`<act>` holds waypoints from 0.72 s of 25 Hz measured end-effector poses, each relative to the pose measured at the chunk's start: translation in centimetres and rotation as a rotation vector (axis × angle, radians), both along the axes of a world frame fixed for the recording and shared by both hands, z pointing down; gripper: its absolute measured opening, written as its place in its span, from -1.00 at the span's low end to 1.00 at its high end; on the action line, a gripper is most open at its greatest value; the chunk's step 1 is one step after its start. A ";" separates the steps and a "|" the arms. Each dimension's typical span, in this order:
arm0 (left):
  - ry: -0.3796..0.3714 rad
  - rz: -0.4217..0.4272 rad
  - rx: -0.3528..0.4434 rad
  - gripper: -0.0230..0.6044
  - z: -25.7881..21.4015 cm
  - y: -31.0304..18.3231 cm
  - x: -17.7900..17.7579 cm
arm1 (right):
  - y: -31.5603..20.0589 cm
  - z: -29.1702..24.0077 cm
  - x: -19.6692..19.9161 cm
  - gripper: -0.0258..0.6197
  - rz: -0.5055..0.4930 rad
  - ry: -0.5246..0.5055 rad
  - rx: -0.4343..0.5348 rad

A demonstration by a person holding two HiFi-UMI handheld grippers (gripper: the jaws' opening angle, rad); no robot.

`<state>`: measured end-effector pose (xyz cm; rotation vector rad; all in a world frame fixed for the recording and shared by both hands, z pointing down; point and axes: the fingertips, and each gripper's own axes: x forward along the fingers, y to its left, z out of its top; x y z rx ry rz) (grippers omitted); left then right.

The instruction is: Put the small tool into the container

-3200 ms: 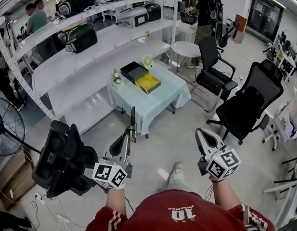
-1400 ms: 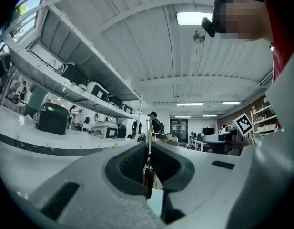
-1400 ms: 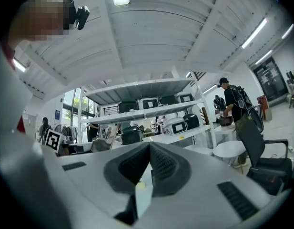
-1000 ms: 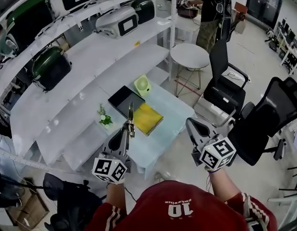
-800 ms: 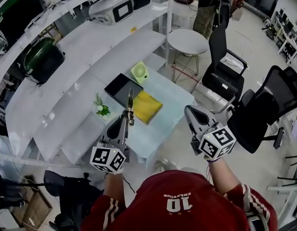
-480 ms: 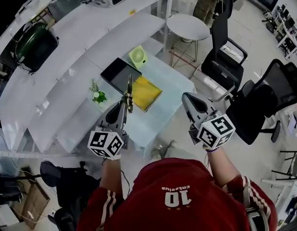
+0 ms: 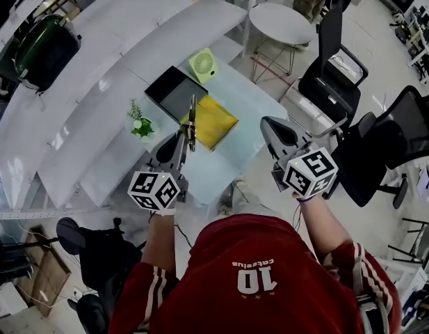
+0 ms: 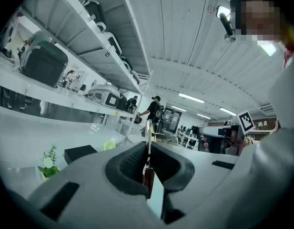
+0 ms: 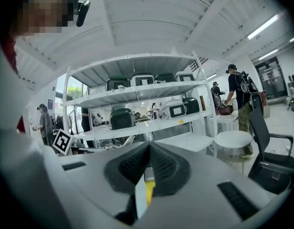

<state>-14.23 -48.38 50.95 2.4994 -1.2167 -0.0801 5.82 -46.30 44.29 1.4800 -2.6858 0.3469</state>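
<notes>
Grip: left gripper (image 7: 181, 140) fingers clamped narrow on small tool (image 7: 192, 119), upright above near surface (image 7: 250, 108) edge; right gripper (image 7: 270, 126) fingers together, empty. Advance to far black container (image 7: 174, 92), lower tip inside, release.

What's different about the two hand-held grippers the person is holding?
The left hand-held gripper pinches a thin small tool that sticks out ahead; the right hand-held gripper holds nothing. The left one's jaws press on the tool; the right one's jaws press on each other. Both are shut and point ahead.
</notes>
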 end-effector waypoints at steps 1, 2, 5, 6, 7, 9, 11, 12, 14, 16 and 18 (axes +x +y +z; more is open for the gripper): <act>-0.001 0.002 -0.012 -0.85 0.5 -0.4 0.3 | -0.5 0.6 0.0 -0.91 -0.007 -0.001 -0.006; -0.002 0.003 -0.025 -0.85 1.0 -0.7 0.6 | -1.1 1.3 0.1 -0.91 -0.013 0.003 -0.014; -0.008 0.002 -0.058 -0.85 2.5 -2.1 1.5 | -3.1 2.6 0.3 -0.91 -0.021 0.018 -0.029; -0.015 0.003 -0.067 -0.85 3.0 -2.6 1.8 | -3.8 2.9 0.4 -0.91 -0.023 0.016 -0.033; -0.026 0.005 -0.076 -0.85 3.5 -3.1 2.0 | -4.5 3.2 0.4 -0.91 -0.026 0.012 -0.038; -0.055 0.011 -0.100 -0.85 4.9 -4.0 2.4 | -5.6 4.0 0.3 -0.91 -0.038 0.005 -0.057; -0.081 0.015 -0.127 -0.85 6.4 -5.0 2.7 | -6.7 4.9 0.3 -0.91 -0.049 0.005 -0.077; -0.092 0.018 -0.139 -0.85 7.2 -5.5 2.8 | -7.2 5.3 0.3 -0.91 -0.053 0.007 -0.084; -0.111 0.024 -0.162 -0.85 8.7 -6.4 3.1 | -8.2 6.1 0.3 -0.91 -0.060 0.010 -0.094; -0.124 0.029 -0.190 -0.85 10.2 -7.0 3.3 | -8.8 7.0 0.3 -0.91 -0.066 0.011 -0.107; -0.132 0.035 -0.216 -0.86 11.7 -7.5 3.6 | -9.3 7.9 0.4 -0.91 -0.071 0.014 -0.123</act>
